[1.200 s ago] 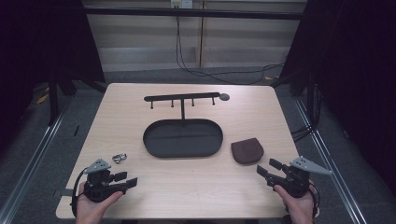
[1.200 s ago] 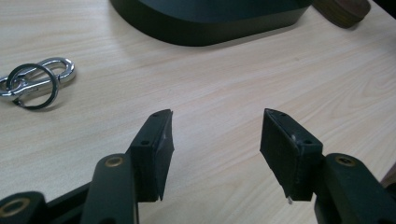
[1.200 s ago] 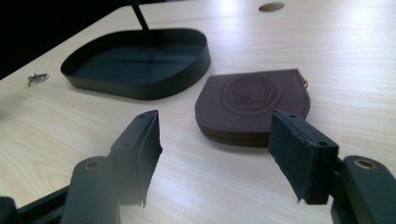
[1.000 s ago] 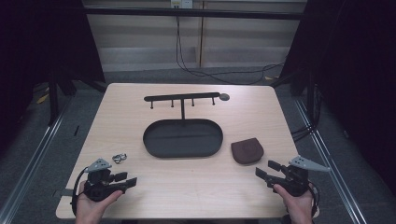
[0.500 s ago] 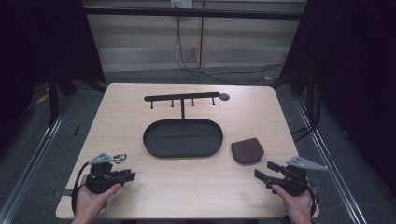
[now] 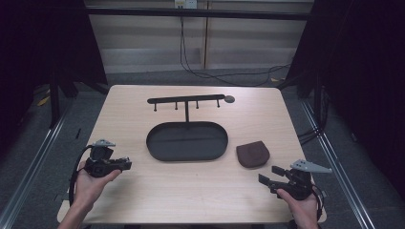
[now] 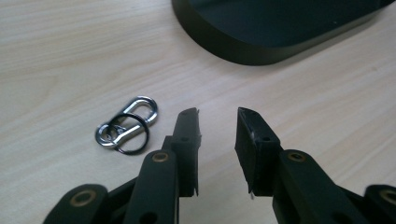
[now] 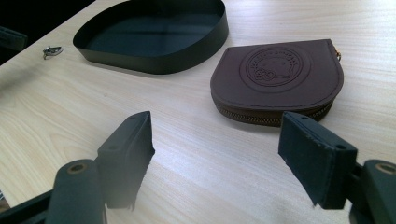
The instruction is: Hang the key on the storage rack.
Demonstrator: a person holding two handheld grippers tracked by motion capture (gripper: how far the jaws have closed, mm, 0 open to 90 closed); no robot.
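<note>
Your left gripper (image 7: pixel 217 116) has just narrowed its jaws to a small gap with nothing between them, sized for the key clip (image 7: pixel 125 124) lying flat on the worktop (image 7: pixel 56 56) just beside it (not yet touched). Your right gripper (image 8: pixel 215 140) waits spread wide before the coin pouch (image 8: pixel 278 79).

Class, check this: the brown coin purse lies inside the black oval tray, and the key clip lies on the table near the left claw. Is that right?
Not quite. The coin purse lies on the table beside the tray, as the right gripper view shows. The key clip does lie near the left claw.
</note>
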